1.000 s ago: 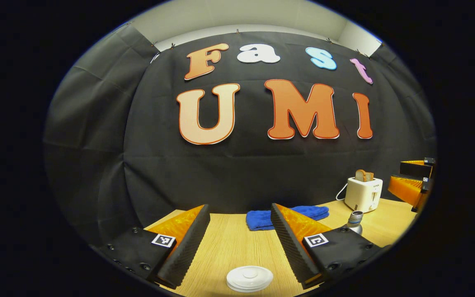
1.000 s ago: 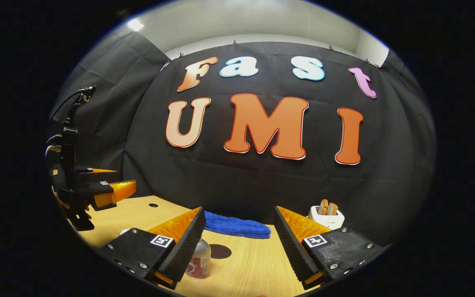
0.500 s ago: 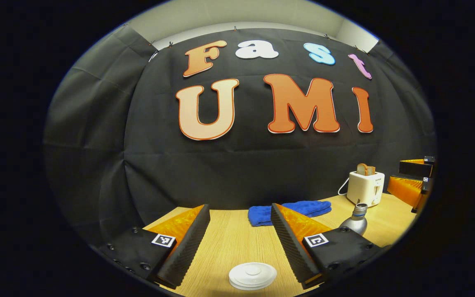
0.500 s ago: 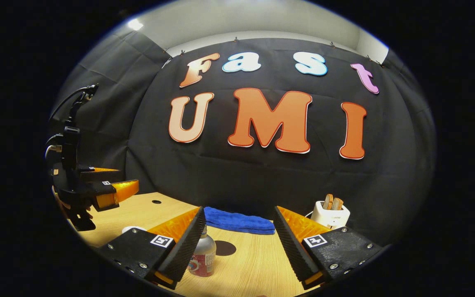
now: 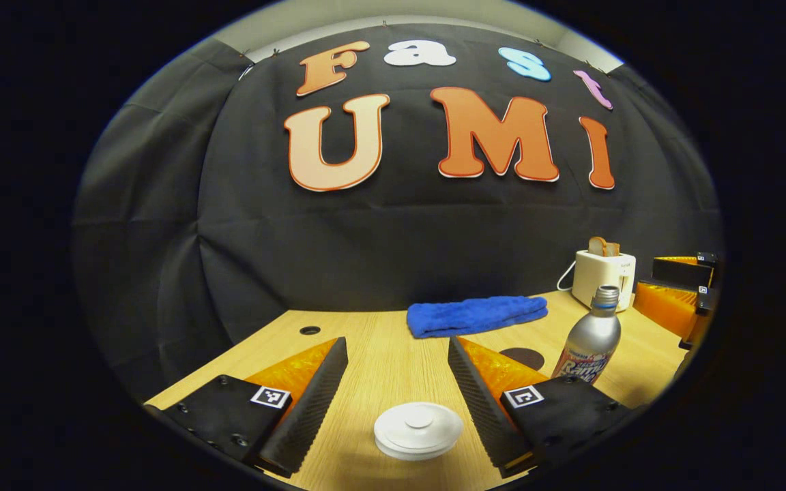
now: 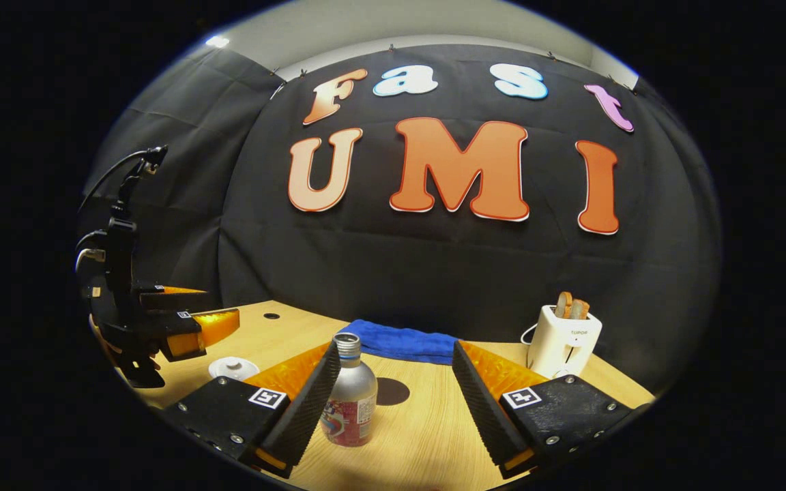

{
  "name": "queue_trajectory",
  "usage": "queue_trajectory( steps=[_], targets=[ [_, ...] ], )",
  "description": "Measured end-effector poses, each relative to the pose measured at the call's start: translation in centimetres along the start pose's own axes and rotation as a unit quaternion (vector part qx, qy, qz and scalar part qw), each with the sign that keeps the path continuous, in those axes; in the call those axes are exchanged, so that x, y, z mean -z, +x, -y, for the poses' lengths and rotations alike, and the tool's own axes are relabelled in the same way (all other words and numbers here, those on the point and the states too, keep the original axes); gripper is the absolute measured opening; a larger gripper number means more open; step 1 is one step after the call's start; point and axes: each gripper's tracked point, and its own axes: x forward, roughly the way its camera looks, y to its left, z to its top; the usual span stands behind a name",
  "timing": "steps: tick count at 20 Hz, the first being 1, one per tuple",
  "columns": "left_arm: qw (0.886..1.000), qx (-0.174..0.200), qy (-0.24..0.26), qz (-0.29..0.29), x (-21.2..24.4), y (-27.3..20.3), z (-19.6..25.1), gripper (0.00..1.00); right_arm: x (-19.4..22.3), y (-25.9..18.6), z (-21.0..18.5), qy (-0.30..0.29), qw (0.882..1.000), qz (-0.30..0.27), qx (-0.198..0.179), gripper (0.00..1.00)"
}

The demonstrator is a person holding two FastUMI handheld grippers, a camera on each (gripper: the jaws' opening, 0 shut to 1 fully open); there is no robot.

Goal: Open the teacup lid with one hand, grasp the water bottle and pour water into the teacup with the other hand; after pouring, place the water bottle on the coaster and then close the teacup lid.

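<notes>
On the wooden bench [image 5: 379,341], the left hand-held gripper [image 5: 396,382] hangs with its jaws spread wide and nothing between them, aimed at the white teacup lid [image 5: 418,429], which sits in place just below and ahead of its fingertips. In the right gripper view, this same lid [image 6: 233,368] lies near the bench's left side, under the left hand-held gripper. Farther right, the right hand-held gripper [image 6: 393,382] is likewise wide open and empty; the uncapped water bottle [image 6: 350,395] stands upright just beside its left finger, not gripped. Behind the bottle lie the dark round coaster [image 6: 391,391] and a folded blue towel [image 6: 400,341], with a white toaster [image 6: 561,344] at far right. By all appearances nothing is yet done: lid lifting, pouring, setting the bottle on the coaster and re-covering all remain.
</notes>
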Motion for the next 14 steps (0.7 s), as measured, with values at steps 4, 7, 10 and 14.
queue_trajectory(
  steps=[4,7,10,14],
  targets=[
    [0.999,0.011,0.001,-0.042,3.3,0.3,0.6,0.91,1.4,0.4,-1.3,0.001,1.000,-0.018,-0.016,0.99],
    [0.998,0.018,0.009,-0.063,5.4,0.8,1.0,0.84,2.6,0.7,-2.1,0.003,0.999,-0.034,-0.027,0.99],
    [0.996,0.018,0.002,-0.087,7.2,1.6,1.1,0.79,3.8,1.1,-2.9,0.001,0.998,-0.048,-0.037,0.99],
    [0.995,0.016,0.008,-0.103,8.3,1.9,1.4,0.70,5.2,1.4,-3.4,-0.005,0.997,-0.065,-0.044,0.99]
  ],
)
